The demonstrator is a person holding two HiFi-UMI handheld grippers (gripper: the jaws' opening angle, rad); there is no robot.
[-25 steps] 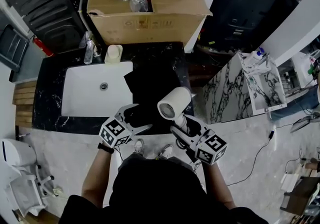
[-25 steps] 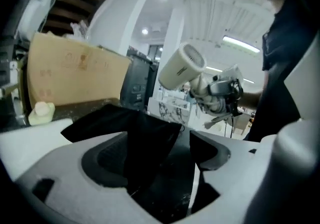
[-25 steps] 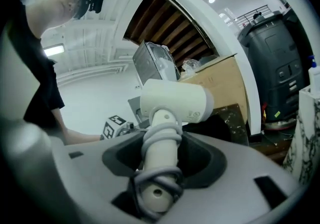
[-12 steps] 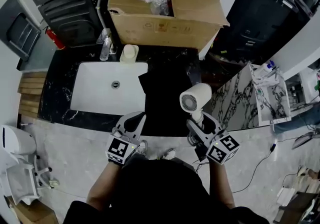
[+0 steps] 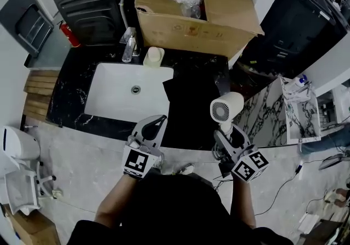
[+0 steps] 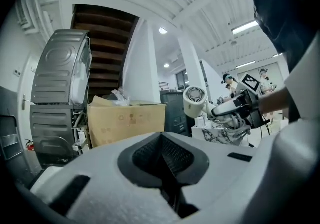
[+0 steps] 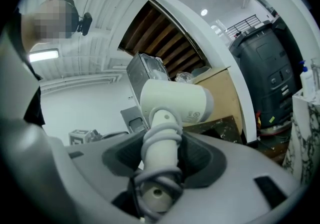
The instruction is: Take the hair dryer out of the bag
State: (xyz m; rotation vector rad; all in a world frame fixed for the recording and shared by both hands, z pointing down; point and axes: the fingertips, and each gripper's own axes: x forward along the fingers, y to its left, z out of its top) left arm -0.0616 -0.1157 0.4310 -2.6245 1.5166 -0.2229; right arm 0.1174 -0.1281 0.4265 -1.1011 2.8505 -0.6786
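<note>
A white hair dryer (image 5: 226, 109) hangs in the air over the right end of the black counter, clear of the bag. My right gripper (image 5: 225, 130) is shut on its handle (image 7: 160, 149), which has the grey cord wound round it. The dryer's barrel (image 7: 174, 100) points left in the right gripper view. A flat black bag (image 5: 188, 101) lies on the counter beside the sink. Left of the dryer, over the counter's front edge, my left gripper (image 5: 157, 125) is shut with nothing in it. Past its closed jaws, the left gripper view shows the dryer (image 6: 195, 101).
A white sink (image 5: 123, 93) is set into the black marble counter (image 5: 71, 93). A clear bottle (image 5: 128, 45) and a pale cup (image 5: 154, 56) stand behind it. A big open cardboard box (image 5: 197, 17) with plastic wrap sits at the back. A marble-patterned stand (image 5: 262, 110) is at the right.
My left gripper has shut and come up and back off the bag to the counter's front edge. The right gripper has lifted the dryer a little.
</note>
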